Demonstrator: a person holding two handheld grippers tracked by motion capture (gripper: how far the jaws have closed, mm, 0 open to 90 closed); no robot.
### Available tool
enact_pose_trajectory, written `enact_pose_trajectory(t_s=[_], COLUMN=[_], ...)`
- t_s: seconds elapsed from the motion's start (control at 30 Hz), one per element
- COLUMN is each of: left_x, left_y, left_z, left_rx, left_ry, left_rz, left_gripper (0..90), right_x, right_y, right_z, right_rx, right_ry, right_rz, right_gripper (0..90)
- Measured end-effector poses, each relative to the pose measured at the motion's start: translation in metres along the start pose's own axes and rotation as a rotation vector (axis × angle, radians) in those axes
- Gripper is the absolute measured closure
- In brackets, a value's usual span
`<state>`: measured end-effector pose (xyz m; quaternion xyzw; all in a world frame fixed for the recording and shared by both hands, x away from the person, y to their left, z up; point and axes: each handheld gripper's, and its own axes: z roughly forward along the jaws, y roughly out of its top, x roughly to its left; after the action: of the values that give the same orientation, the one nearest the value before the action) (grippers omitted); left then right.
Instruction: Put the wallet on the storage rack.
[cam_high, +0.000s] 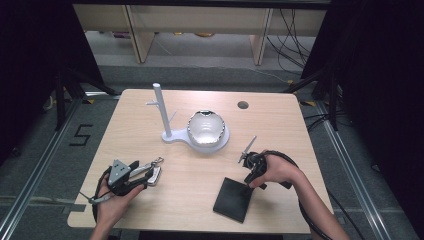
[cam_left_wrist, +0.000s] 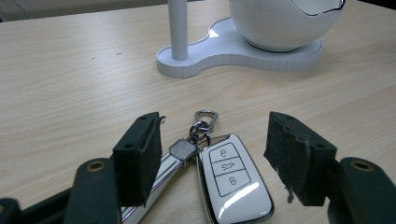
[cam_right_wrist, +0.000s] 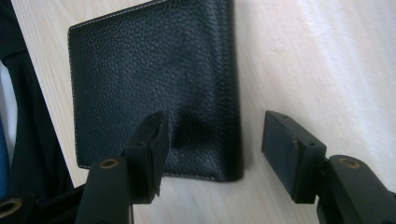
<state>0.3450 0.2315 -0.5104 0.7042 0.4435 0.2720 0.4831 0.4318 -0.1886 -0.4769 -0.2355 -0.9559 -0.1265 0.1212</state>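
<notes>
Two tools in play, both with jaws spread and nothing gripped. My left tool (cam_left_wrist: 212, 163) sits low over the car key fob (cam_left_wrist: 233, 179), which lies flat on the worktop (cam_left_wrist: 70, 70) between the two pads, its ring and clasp (cam_left_wrist: 204, 116) pointing away toward the white stand (cam_left_wrist: 233, 51). A metal strap of the key bunch runs under the left pad (cam_left_wrist: 140, 158); I cannot tell whether that pad touches it. From the high view the left tool (cam_high: 131, 176) is at the near-left of the worktop, the fob (cam_high: 152, 175) just at its tip. My right tool (cam_right_wrist: 212, 158) straddles the right edge of the black leather wallet (cam_right_wrist: 154, 79): one pad over the leather, the other over bare wood just beside it. High view puts the wallet (cam_high: 234, 199) near the front edge, right tool (cam_high: 248, 180) at its upper corner. The stand with its post (cam_high: 161, 112) and the white bowl (cam_high: 206, 127) wait mid-worktop, well apart from both hands. My read: approach step, grasps lined up but not yet made. Next move, as I judge it, calls for closing the left jaws squarely on the fob body, not the loose strap, and getting a pad under the wallet edge, which lies flat and may slide.
</notes>
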Motion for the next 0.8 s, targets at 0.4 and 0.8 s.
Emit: enact_pose_trajectory(t_s=[0.4,0.8], left_x=[0.001,0.003], left_y=[-0.002,-0.004], left_z=[0.0,0.001], left_rx=[-0.001,0.0], left_ry=[-0.005,-0.005], left_rz=[0.0,0.005], left_gripper=[35.6,35.9], right_x=[0.013,0.013], right_y=[0.014,0.016], right_z=[0.007,0.006], right_rx=[0.083,0.107], right_ry=[-0.052,-0.06], right_rz=[-0.027,-0.046], right_gripper=[51.3,64.3])
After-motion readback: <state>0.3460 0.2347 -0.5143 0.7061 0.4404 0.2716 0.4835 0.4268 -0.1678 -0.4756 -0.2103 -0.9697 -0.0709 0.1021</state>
